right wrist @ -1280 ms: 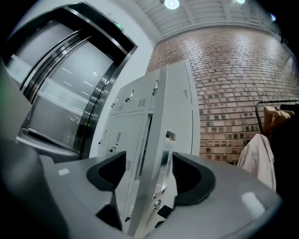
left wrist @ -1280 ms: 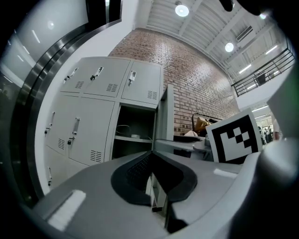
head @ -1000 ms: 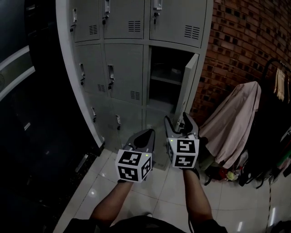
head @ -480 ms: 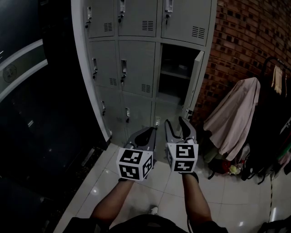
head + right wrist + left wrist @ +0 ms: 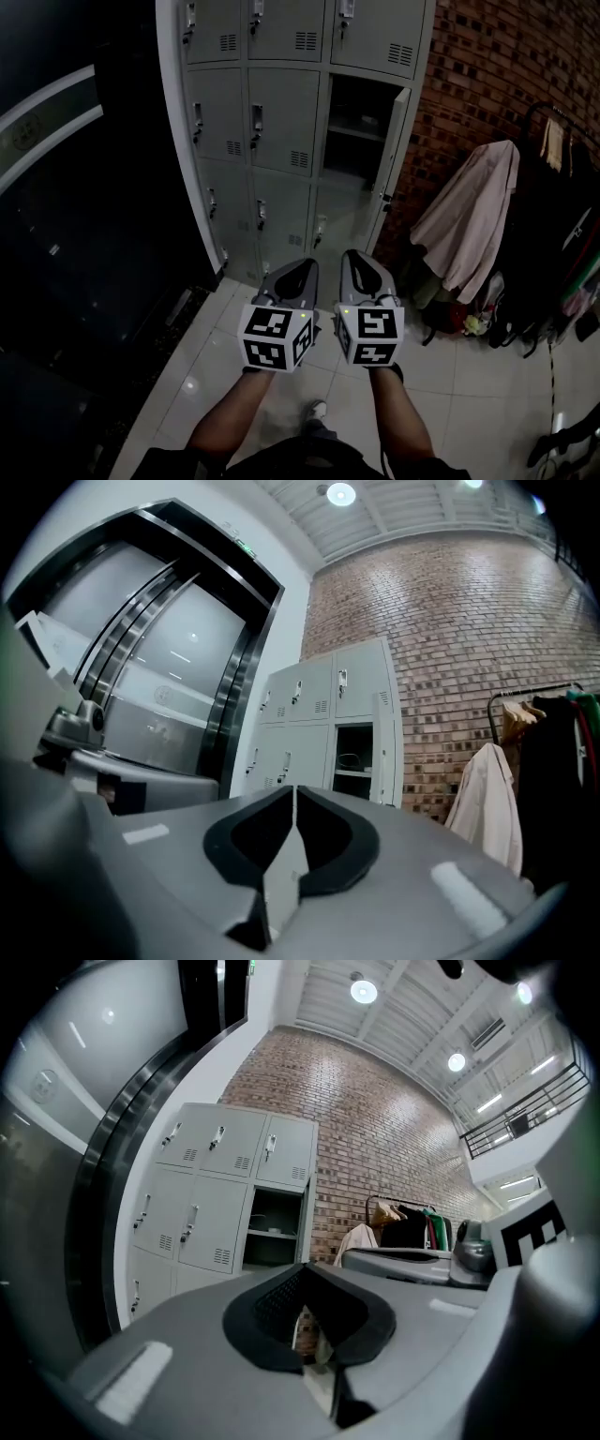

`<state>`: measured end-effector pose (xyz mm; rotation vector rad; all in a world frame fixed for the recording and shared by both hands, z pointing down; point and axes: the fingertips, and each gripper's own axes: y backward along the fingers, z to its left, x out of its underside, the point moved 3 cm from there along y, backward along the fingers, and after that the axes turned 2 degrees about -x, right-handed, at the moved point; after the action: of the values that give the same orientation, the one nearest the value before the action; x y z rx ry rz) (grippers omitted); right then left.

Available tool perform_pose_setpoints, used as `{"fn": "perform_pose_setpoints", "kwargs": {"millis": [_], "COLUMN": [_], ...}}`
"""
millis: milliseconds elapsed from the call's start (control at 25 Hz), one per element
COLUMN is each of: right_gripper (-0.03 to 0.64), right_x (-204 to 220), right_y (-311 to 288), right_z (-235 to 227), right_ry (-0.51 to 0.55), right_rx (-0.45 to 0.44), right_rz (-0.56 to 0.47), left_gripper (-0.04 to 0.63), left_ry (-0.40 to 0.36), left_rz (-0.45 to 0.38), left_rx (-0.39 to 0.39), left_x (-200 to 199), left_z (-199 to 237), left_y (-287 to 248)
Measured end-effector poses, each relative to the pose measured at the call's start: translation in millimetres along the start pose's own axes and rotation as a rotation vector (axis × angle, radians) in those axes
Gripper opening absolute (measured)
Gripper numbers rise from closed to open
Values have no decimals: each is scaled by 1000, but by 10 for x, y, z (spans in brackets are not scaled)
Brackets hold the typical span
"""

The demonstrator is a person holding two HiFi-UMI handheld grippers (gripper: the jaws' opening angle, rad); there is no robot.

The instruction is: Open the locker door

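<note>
Both tools level, side by side over the tiled floor (image 5: 441,394). My R tool (image 5: 361,255) is clenched on nothing; its jaws have just been closing, w/ no object between them. My L tool (image 5: 298,265) is likewise clenched and empty, only a thin slit between the pads. Both are well apart from the grey locker bank (image 5: 281,112) ahead. The locker door (image 5: 395,141), middle row, right column, already stands swung out to the right, its compartment (image 5: 354,131) dark and exposed, so I judge the task done or nearly so.

Risks: nothing holds that door, so a draught or a brush from me could swing it back. If another door is wanted, shut jaws can't take a handle w/o reopening. The garment (image 5: 469,220) on the rack by the brick wall (image 5: 487,66) hangs near the door's swing path.

Hard to read: the door shows almost edge-on, latch side unclear. Compartment contents are too dim to name. The bottom-row lockers sit partly behind the tools.
</note>
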<state>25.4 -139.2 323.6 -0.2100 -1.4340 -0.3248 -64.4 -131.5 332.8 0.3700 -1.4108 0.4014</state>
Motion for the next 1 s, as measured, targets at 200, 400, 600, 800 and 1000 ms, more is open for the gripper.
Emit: {"fn": "perform_pose_setpoints", "kwargs": {"millis": [200,400,600,800,1000], "right_gripper": [0,0,0,0,0], "right_x": [98,116,52,50,26], "right_y": [345,590,793,1039,1253], "right_z": [251,393,424,414,345], "right_ry": [-32,-43,-49,-56,-58], "right_rx": [-27,-39,-46,-66,-84], "right_rz": [30,34,8,1,-10], "left_gripper": [5,5,5,5,5], "left_ry": [-5,-6,-12,-22,-25], "left_rz": [9,12,-2,-9,-15], "left_rx": [10,1,-7,-18,-27], "left_x": [124,192,168,170,182], "left_z": [-147,-241,-365,-587,-808], "left_y": [314,533,664,773,862]}}
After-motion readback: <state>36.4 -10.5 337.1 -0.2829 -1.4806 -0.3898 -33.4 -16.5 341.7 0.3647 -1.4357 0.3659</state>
